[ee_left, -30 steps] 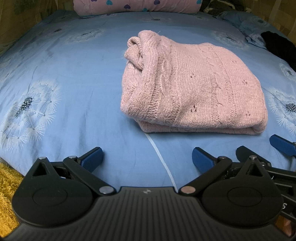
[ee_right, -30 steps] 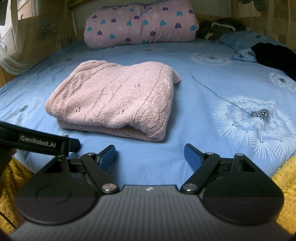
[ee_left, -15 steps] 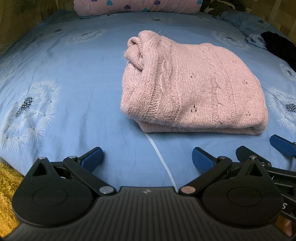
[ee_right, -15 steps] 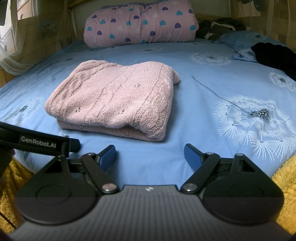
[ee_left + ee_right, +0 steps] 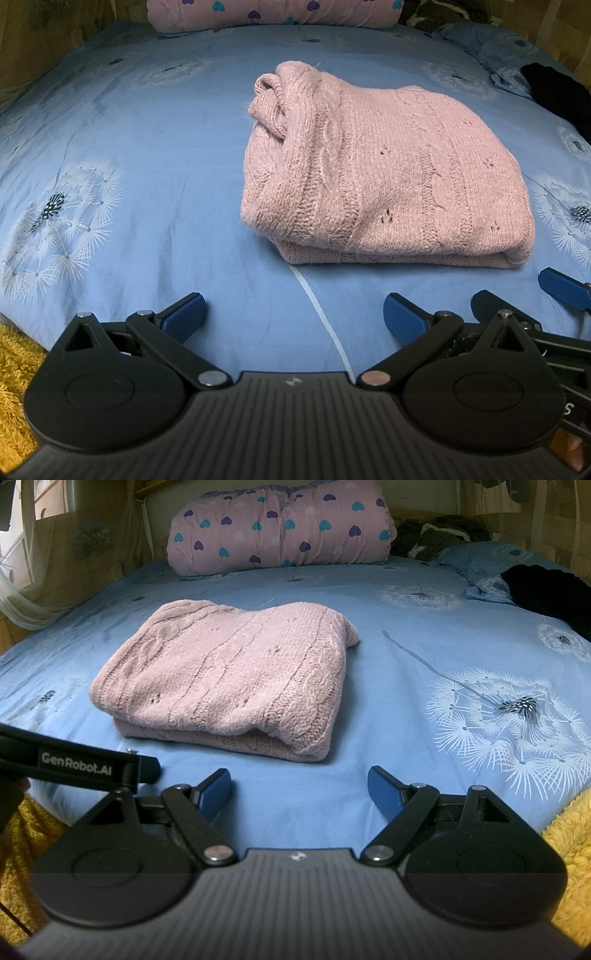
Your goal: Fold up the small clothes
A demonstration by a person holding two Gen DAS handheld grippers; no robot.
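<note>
A pink knitted sweater (image 5: 384,173) lies folded into a thick rectangle on the blue bed sheet (image 5: 147,147); it also shows in the right wrist view (image 5: 236,675). My left gripper (image 5: 293,314) is open and empty, hovering over the sheet near the bed's front edge, short of the sweater. My right gripper (image 5: 299,786) is open and empty, also in front of the sweater. The right gripper's blue fingers (image 5: 561,290) show at the right edge of the left wrist view. The left gripper's body (image 5: 74,764) shows at the left of the right wrist view.
A pink pillow with hearts (image 5: 280,528) lies at the head of the bed. Dark clothing (image 5: 546,594) and a blue crumpled cloth (image 5: 487,585) lie at the far right. A yellow fluffy blanket (image 5: 569,849) hangs at the front edge, also visible in the left wrist view (image 5: 14,369).
</note>
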